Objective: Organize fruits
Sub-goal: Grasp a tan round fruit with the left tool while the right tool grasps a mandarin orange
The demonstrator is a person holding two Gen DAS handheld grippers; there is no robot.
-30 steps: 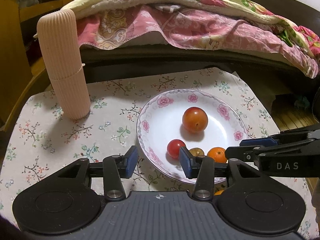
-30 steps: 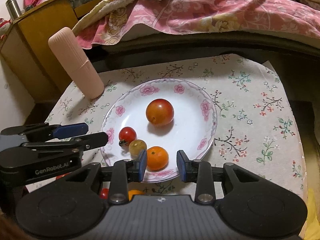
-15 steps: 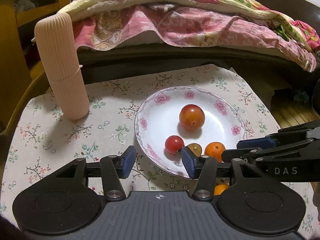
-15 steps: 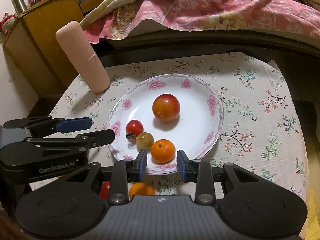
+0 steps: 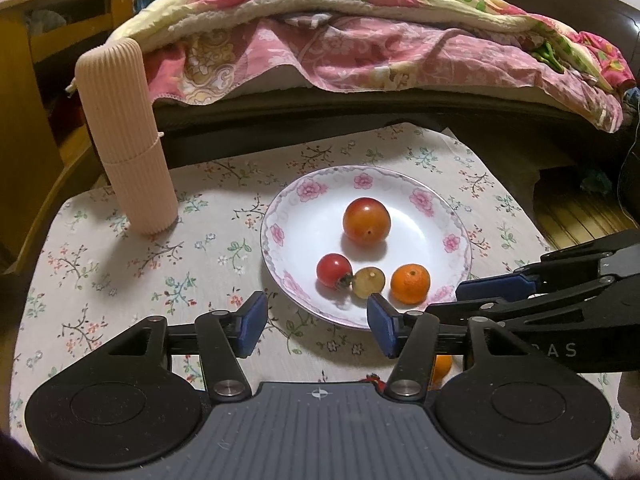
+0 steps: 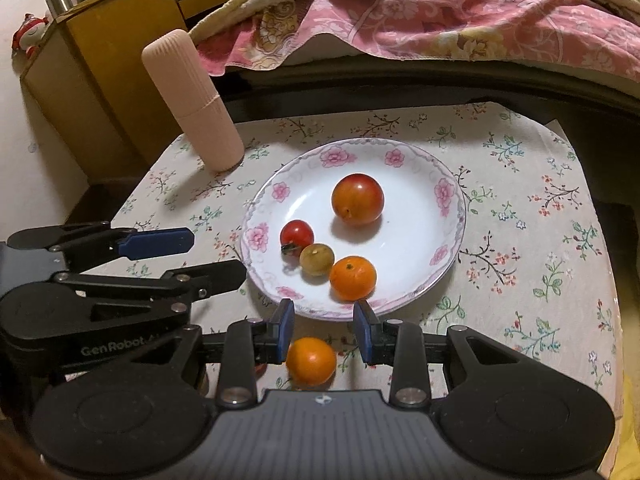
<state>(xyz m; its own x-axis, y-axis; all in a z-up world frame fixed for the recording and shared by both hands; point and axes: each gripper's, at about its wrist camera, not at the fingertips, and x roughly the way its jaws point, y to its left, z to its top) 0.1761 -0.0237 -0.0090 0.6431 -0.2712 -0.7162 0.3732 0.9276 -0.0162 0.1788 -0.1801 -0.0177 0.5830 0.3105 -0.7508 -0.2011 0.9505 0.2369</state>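
A white plate with pink flowers [image 5: 452,220] [image 6: 444,176] holds a large orange-red tomato [image 5: 366,221] [image 6: 357,199], a small red cherry tomato [image 5: 334,270] [image 6: 296,233], a yellowish round fruit [image 5: 369,281] [image 6: 316,259] and a small orange [image 5: 410,283] [image 6: 352,277]. A second orange [image 6: 311,360] lies on the cloth in front of the plate, just below and between my right gripper's [image 6: 324,330] open fingers. My left gripper [image 5: 316,328] is open and empty at the plate's near edge. The orange on the cloth [image 5: 441,367] peeks out behind the left gripper's right finger.
A tall ribbed pink cylinder [image 5: 126,136] [image 6: 192,100] stands at the back left of the floral tablecloth [image 5: 120,248]. A bed with a pink quilt [image 5: 360,40] runs behind the table. A wooden cabinet [image 6: 100,60] stands at the left.
Both grippers have drawn back toward me from the plate. The orange on the cloth has come into full view between the right gripper's fingers.
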